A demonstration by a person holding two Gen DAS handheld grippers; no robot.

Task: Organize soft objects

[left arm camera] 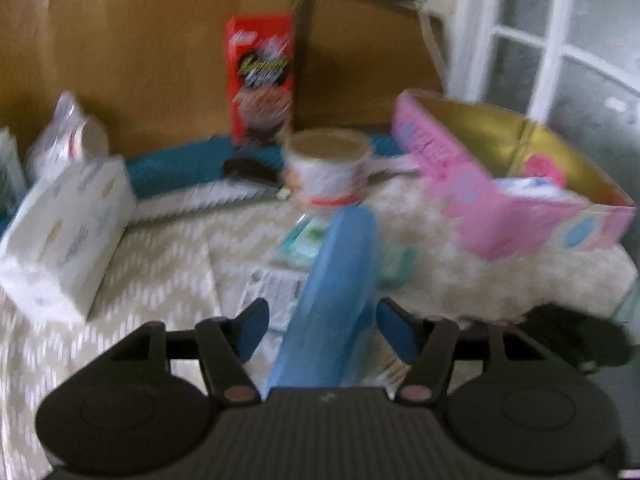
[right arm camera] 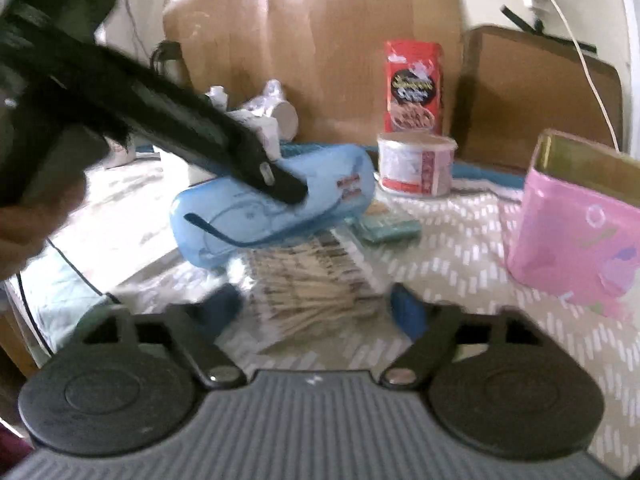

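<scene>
Left gripper [left arm camera: 322,330] held low and angled forward, fingers spread either side of a blue pouch [left arm camera: 334,300] without visible contact, pouch seen tilted above the table [right arm camera: 460,256], right gripper [right arm camera: 316,312] fingers released over a paper packet [right arm camera: 312,284], pink box [right arm camera: 576,232] near the right edge.

A chevron-patterned cloth [right arm camera: 460,240] (beige and white) bears a pink box [right arm camera: 576,240] and a tub [right arm camera: 416,168].

Both views are softened by motion blur, and print on the red box [left arm camera: 260,80] cannot be read. Daylight is admitted through the frosted window panes [left arm camera: 580,60] at the right of the left wrist view. Glare is seen on the cardboard [right arm camera: 224,0]. Straight lines are bowed toward the edges, and corners are darkened.
</scene>
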